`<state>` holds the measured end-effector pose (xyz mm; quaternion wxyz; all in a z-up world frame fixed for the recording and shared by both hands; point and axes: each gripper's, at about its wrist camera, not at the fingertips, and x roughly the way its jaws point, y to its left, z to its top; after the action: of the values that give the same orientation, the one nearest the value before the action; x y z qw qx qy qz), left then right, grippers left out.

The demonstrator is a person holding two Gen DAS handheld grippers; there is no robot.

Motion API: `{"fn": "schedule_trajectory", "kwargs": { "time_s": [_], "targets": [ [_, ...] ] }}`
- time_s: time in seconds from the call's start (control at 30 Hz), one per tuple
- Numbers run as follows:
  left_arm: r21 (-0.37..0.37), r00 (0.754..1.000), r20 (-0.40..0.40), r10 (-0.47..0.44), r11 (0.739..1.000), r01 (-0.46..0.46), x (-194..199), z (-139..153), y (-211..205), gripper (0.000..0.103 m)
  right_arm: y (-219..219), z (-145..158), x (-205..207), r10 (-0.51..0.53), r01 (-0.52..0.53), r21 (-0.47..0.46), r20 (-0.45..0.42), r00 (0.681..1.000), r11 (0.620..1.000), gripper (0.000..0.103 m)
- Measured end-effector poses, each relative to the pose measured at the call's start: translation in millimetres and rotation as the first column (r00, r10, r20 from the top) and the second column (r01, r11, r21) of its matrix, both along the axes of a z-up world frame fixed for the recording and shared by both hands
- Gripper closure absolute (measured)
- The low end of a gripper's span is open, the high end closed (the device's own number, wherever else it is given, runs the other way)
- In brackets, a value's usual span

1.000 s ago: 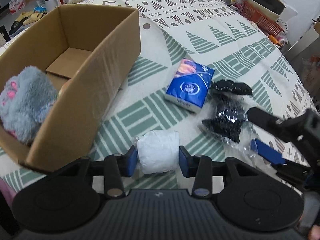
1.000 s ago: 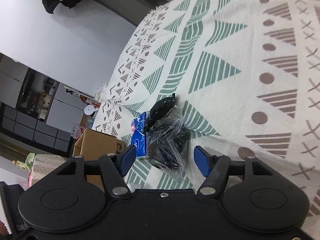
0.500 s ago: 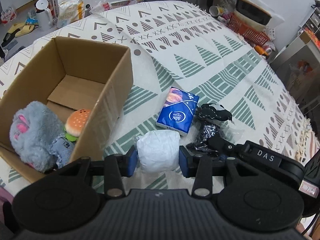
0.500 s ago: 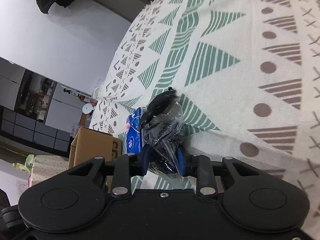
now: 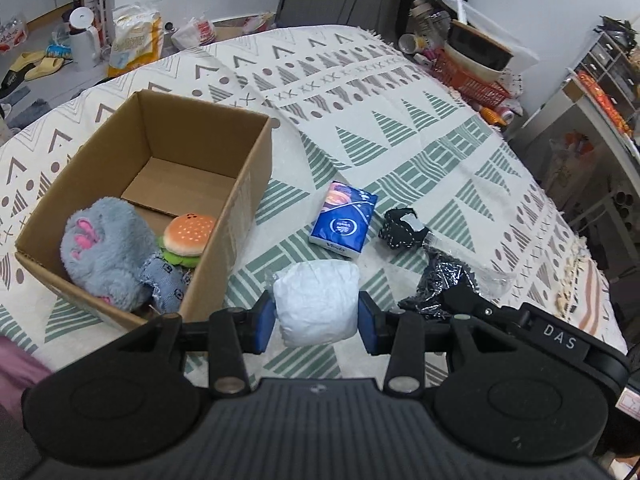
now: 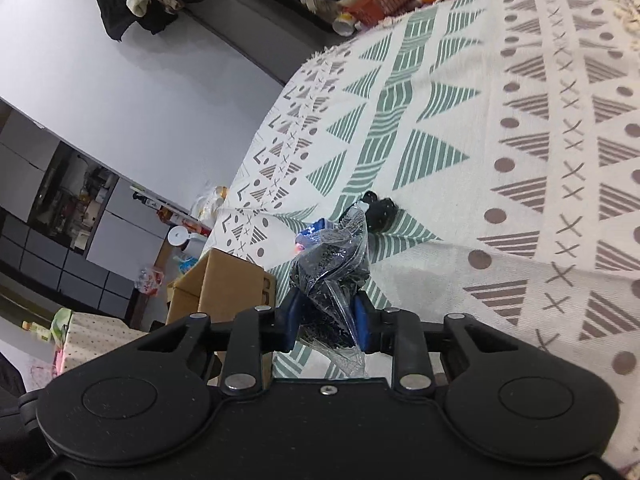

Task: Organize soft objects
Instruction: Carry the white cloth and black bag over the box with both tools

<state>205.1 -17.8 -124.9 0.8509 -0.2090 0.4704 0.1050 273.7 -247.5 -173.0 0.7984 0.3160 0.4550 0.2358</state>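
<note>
Since a second ago the white bundle has been lifted clear of the patterned bedspread in the left gripper, jaws clamped on it. The right gripper, then agape, is now closed on the crinkly bag of black items. Both pieces are thus judged ready for the cardboard box, where a furry grey plush and a burger toy lie. A glossy blue tissue pack remains on the bedspread.

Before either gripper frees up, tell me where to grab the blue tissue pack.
Grip the blue tissue pack across its two long edges near the middle, coming straight down from above. It lies flat on the patterned cloth with its broad face up, the long sides are exposed, and the black pouch sits apart to its right.
</note>
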Motion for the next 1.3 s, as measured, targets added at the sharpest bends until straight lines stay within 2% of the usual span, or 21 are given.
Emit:
{"fn": "schedule_trajectory", "kwargs": {
  "time_s": [0.17, 0.4, 0.6, 1.1, 1.3],
  "targets": [
    [-0.013, 1.000, 0.023, 0.001, 1.000, -0.001, -6.6, 12.4, 8.6, 0.061, 1.9, 18.3, -13.4, -0.026, 0.026, 0.003, 0.013, 1.000, 1.000, 0.075],
    [-0.029, 0.998, 0.066, 0.007, 1.000, -0.005, -8.8, 34.1, 31.3, 0.061, 22.4, 42.3, -24.6, -0.031, 0.031, -0.007, 0.051, 0.998, 0.999, 0.075],
    [-0.041, 0.997, 0.080, 0.005, 0.999, -0.002, -8.9, 41.7, 49.9, 0.061, 42.1, 55.6, -26.2, -0.035, 0.035, -0.001, 0.072, 0.997, 0.999, 0.075],
    [-0.099, 0.995, 0.081, 0.049, 0.994, -0.041, -2.5, 42.9, 120.6, 0.061, 112.7, 72.5, -20.0, 0.014, -0.010, -0.048, 0.084, 0.996, 0.999, 0.075],
    [-0.131, 0.995, 0.055, 0.086, 0.988, -0.078, 4.8, 29.9, 153.9, 0.061, 137.8, 71.1, -13.6, 0.033, -0.028, -0.074, 0.068, 0.997, 0.997, 0.075]
  ]
}}
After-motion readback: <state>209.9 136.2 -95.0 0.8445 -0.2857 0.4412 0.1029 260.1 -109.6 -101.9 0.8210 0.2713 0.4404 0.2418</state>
